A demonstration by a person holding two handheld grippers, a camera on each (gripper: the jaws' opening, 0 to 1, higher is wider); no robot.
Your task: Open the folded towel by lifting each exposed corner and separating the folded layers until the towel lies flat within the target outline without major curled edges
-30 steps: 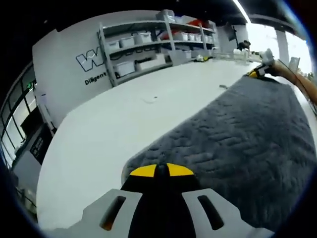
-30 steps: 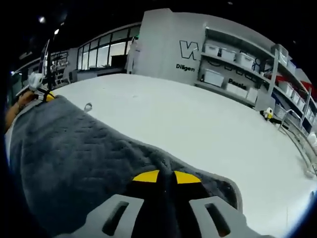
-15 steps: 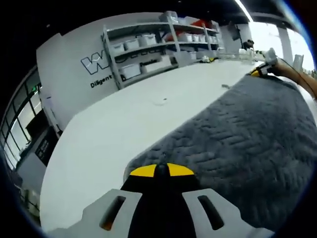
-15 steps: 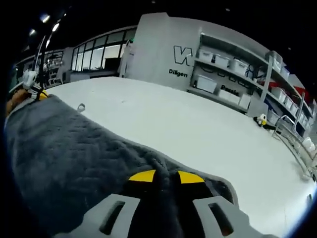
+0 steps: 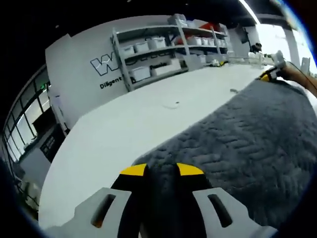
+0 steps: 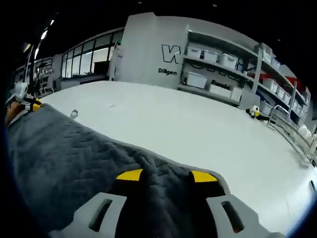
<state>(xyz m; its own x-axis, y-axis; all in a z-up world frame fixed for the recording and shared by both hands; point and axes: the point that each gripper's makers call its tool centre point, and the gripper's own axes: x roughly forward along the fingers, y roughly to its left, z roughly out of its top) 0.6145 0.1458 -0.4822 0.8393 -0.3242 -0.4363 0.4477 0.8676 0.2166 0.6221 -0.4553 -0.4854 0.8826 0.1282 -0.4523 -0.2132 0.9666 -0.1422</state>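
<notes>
A dark grey quilted towel (image 5: pixel 247 134) lies spread on the white table (image 5: pixel 114 134). My left gripper (image 5: pixel 162 171) is at one towel corner with its yellow-tipped jaws apart, and the cloth lies loose between them. My right gripper (image 6: pixel 167 176) is at the opposite corner of the towel (image 6: pixel 59 148), also open, with a ridge of cloth running up between its jaws. In the left gripper view the right gripper (image 5: pixel 271 75) shows at the towel's far end with a person's arm behind it. The left gripper (image 6: pixel 30 104) appears at the far left of the right gripper view.
The white table (image 6: pixel 208 134) stretches wide beyond the towel. Small marks (image 5: pixel 172 104) lie on it, and a small clip-like item (image 6: pixel 74 113) sits near the towel edge. Shelves with white bins (image 6: pixel 223 69) stand against the back wall, where a small yellow object (image 6: pixel 254 111) also sits.
Both grippers were shut on the towel corners; now the jaws of each have parted and the cloth rests loose between them. Both cameras have shifted slightly.
</notes>
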